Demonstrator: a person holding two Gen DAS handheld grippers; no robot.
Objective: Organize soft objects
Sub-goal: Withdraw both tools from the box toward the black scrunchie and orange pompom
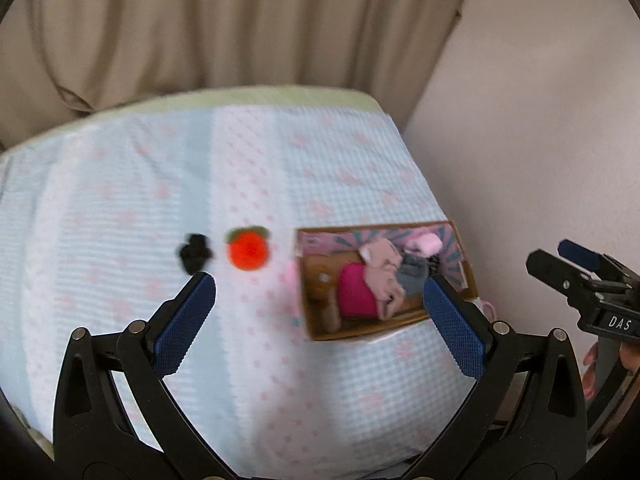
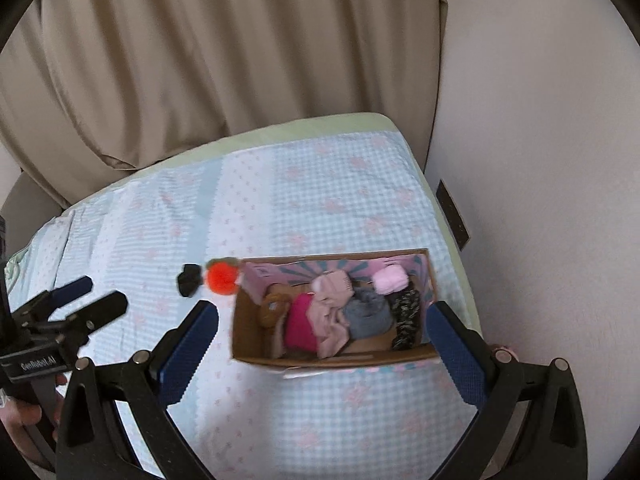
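An open cardboard box (image 1: 366,330) (image 2: 340,360) sits on the bed and holds several soft items: a magenta one (image 2: 300,326), a pale pink one (image 2: 330,312), a grey one (image 2: 366,314), a dark speckled one (image 2: 406,312) and a light pink ball (image 2: 390,280). An orange plush with a green top (image 1: 247,251) (image 2: 221,275) and a small black soft item (image 1: 194,256) (image 2: 188,279) lie on the cover left of the box. My left gripper (image 1: 320,316) is open and empty above the bed. My right gripper (image 2: 322,344) is open and empty over the box.
The bed has a light blue checked cover (image 1: 120,208) (image 2: 320,184) with a green edge. Beige curtains (image 1: 200,20) hang behind it. A white wall (image 2: 540,160) runs close along the bed's right side.
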